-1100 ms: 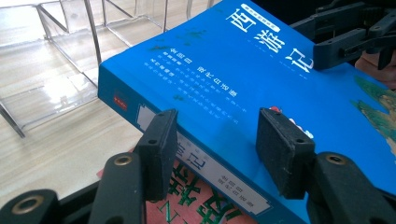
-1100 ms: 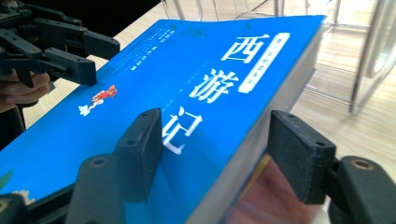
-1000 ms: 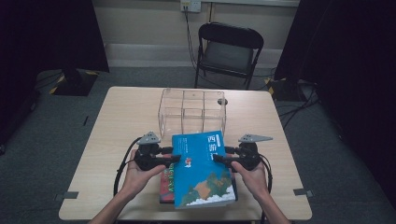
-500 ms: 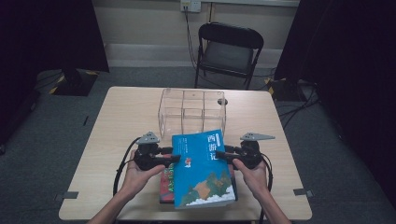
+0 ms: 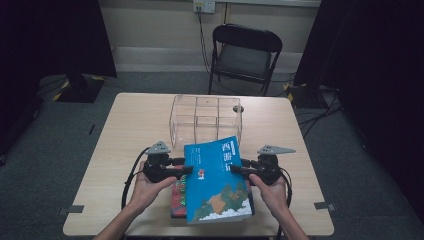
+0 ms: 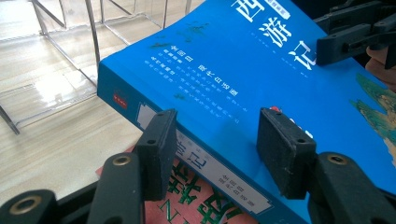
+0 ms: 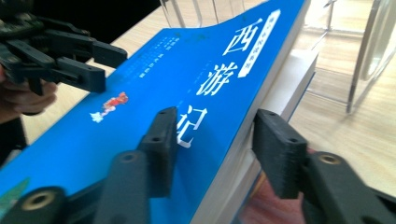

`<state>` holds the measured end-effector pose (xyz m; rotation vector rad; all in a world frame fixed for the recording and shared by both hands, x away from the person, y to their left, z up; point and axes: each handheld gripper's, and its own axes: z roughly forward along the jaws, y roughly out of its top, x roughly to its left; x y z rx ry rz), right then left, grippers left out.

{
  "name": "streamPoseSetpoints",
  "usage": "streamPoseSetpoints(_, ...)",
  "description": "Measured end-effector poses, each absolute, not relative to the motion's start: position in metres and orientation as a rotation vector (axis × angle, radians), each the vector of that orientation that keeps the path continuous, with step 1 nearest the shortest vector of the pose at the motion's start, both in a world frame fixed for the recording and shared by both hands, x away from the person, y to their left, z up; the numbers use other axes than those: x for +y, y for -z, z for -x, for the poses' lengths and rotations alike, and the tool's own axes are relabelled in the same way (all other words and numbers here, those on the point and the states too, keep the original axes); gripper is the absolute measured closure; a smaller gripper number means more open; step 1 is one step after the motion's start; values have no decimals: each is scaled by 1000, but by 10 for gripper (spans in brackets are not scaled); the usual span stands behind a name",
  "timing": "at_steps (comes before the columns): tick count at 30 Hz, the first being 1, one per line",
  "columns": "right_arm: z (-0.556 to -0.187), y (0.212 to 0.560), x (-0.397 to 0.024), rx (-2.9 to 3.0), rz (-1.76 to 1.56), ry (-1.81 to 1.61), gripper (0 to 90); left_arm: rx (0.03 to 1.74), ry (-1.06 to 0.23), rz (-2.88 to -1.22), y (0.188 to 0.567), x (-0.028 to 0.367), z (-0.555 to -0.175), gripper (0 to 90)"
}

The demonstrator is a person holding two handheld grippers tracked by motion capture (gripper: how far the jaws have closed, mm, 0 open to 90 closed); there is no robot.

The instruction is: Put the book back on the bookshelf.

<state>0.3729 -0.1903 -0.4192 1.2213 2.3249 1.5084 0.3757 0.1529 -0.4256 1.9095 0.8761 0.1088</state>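
Note:
A thick blue book [image 5: 217, 180] with white Chinese title characters is held tilted over a red book [image 5: 178, 197] that lies on the table. My left gripper [image 5: 187, 167] is shut on the blue book's spine side: in the left gripper view [image 6: 217, 149] one pad sits on the cover [image 6: 243, 70] and the other under the spine, above the red book [image 6: 187, 200]. My right gripper [image 5: 235, 167] grips the opposite, page-edge side. Its jaws have just been closing, and in the right gripper view [image 7: 217, 149] the blue book [image 7: 140, 116] lies between them, one pad on the cover.
A clear acrylic divider box [image 5: 205, 117] stands on the wooden table [image 5: 130, 130] just behind the books. A black folding chair [image 5: 245, 55] stands beyond the table's far edge. Dark curtains flank the room on both sides.

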Motion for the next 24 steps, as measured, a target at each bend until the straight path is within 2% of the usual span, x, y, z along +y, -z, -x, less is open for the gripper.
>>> streamPoseSetpoints(2, -372, 420, -189, 2309, -1205, -1471, 426, 875, -108, -1907, 426, 153, -376, 479)
streamPoseSetpoints(10, -379, 425, -186, 2320, -1201, -1469, 348, 880, -111, -1906, 426, 153, -375, 481)
streamPoseSetpoints(18, -382, 428, -189, 2330, -1278, -1512, 362, 889, -89, -1900, 427, 154, -377, 474)
streamPoseSetpoints(20, -382, 428, -189, 2329, -1301, -1520, 398, 895, -93, -1900, 427, 153, -377, 468)
streamPoseSetpoints(22, -382, 424, -191, 2304, -1304, -1516, 518, 897, -100, -1896, 427, 152, -377, 456)
streamPoseSetpoints(24, -381, 420, -194, 2286, -1272, -1527, 578, 894, -108, -1892, 428, 152, -378, 439)
